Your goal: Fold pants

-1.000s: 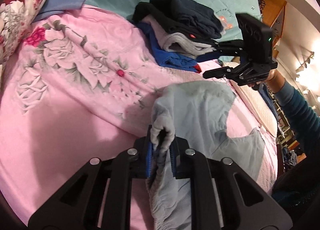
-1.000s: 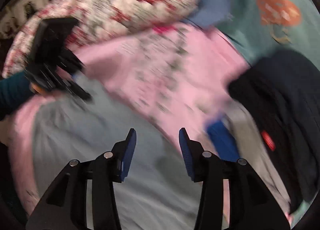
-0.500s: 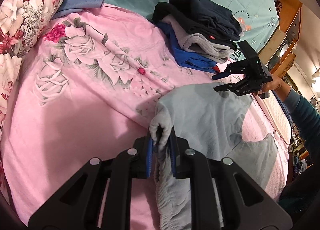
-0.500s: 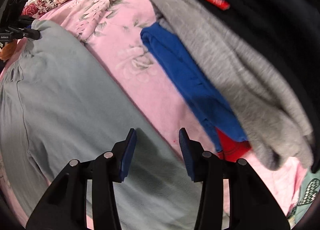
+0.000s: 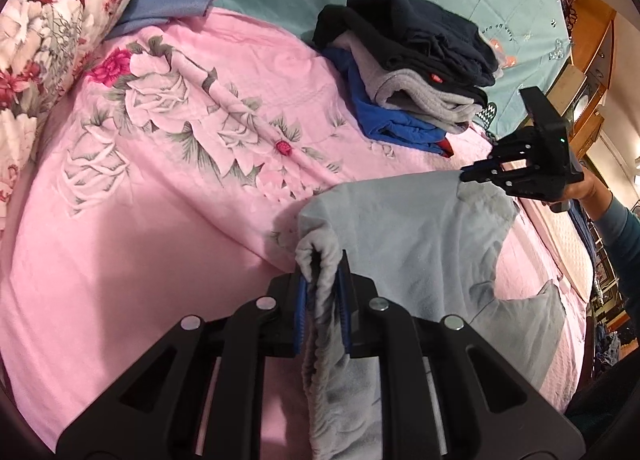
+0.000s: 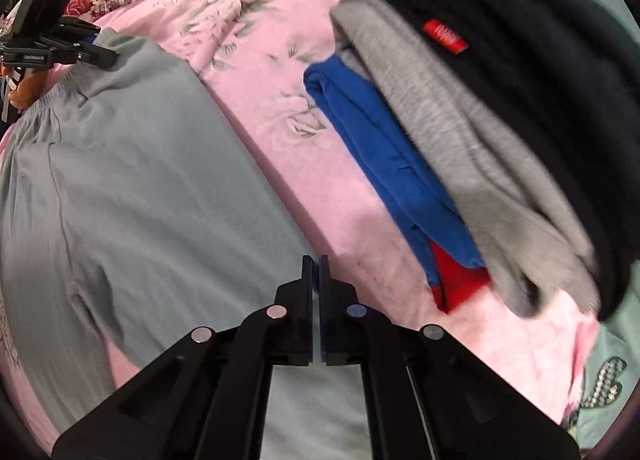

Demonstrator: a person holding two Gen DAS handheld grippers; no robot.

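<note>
Your left gripper (image 5: 322,292) pinches the waistband corner of the grey pants (image 5: 420,236), which lie on the pink quilt (image 5: 120,200). Your right gripper (image 6: 315,272) is closed at the far edge; whether it caught cloth is unclear. If not, that side may sag toward the stack (image 5: 408,72).

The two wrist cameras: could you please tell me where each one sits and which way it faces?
Left wrist: rides the left gripper, shut on the light grey cotton pants; faces across the pink floral bedspread; the right gripper and sleeved forearm show.
Right wrist: rides the right gripper, closed at the pants' edge; faces the stack of folded clothes; the left gripper shows.
Shared: pants, stack, bedspread.
</note>
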